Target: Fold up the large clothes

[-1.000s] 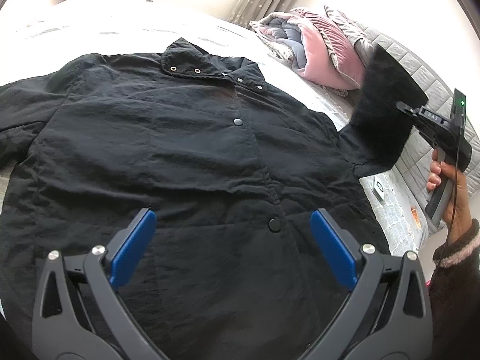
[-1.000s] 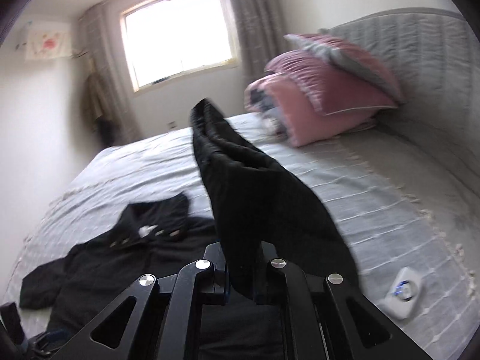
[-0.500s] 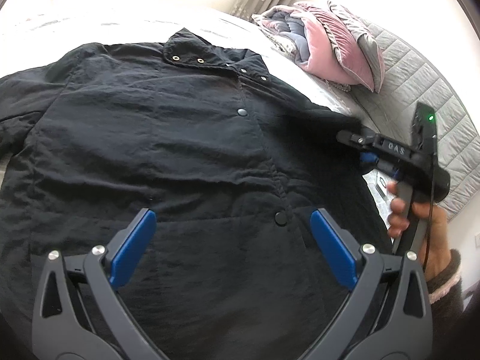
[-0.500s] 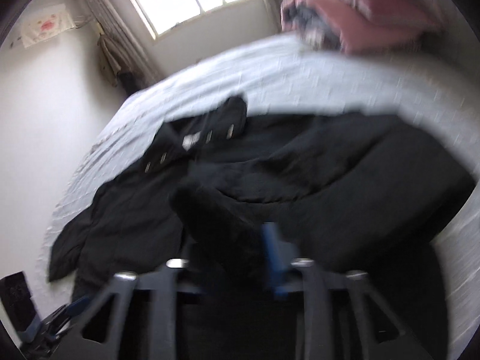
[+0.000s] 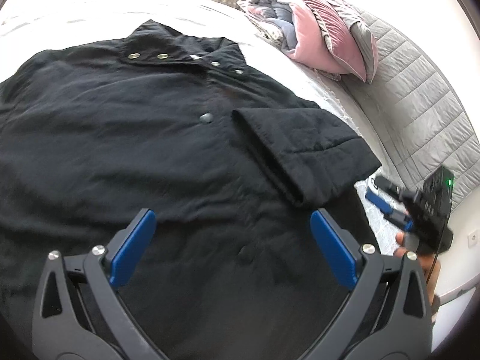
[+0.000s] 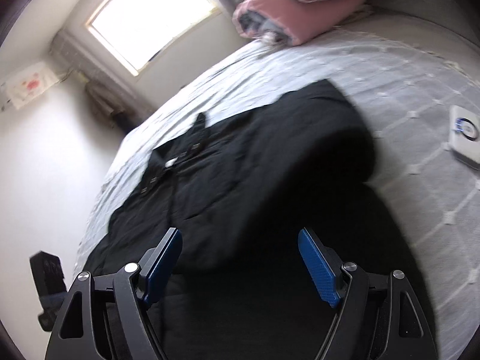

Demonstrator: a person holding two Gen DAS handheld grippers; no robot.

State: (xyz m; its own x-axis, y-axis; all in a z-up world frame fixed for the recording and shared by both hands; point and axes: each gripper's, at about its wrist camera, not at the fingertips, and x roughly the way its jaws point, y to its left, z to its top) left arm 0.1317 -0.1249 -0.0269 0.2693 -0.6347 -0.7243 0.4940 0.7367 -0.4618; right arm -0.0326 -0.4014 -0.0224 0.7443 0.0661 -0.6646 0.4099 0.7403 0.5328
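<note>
Although nothing is gripped at this moment, a good deal can be judged about how the black jacket (image 5: 144, 138) will handle. It lies spread front-up on the bed (image 6: 390, 96), directly ahead of and beneath the fingers of both grippers, its collar at the end away from them. One sleeve (image 5: 300, 150) is laid folded across the chest, just beyond the right-hand blue finger in the left wrist view.

The left gripper (image 5: 231, 246) is held with its fingers wide apart above the lower front panel, nothing between them. The right gripper (image 6: 240, 258) has just been opening; its fingers now stand wide as well, empty, with dark cloth below them, and the picture is blurred.

The fabric appears padded and matt, soft and limp rather than stiff, so it is expected to sag and drape when lifted and to hold a fold only loosely. It is judged bulky but not heavy, and not fragile; the snap buttons (image 5: 205, 118) are the only hard parts. Slipping is thought unlikely if a thick edge is pinched.

A hold is best taken at a seamed edge: the hem nearest the fingers, the far sleeve cuff, or the shoulder seam, where several layers can be caught together. The pink pillows (image 5: 324, 39) lie well apart, beyond the collar.
</note>
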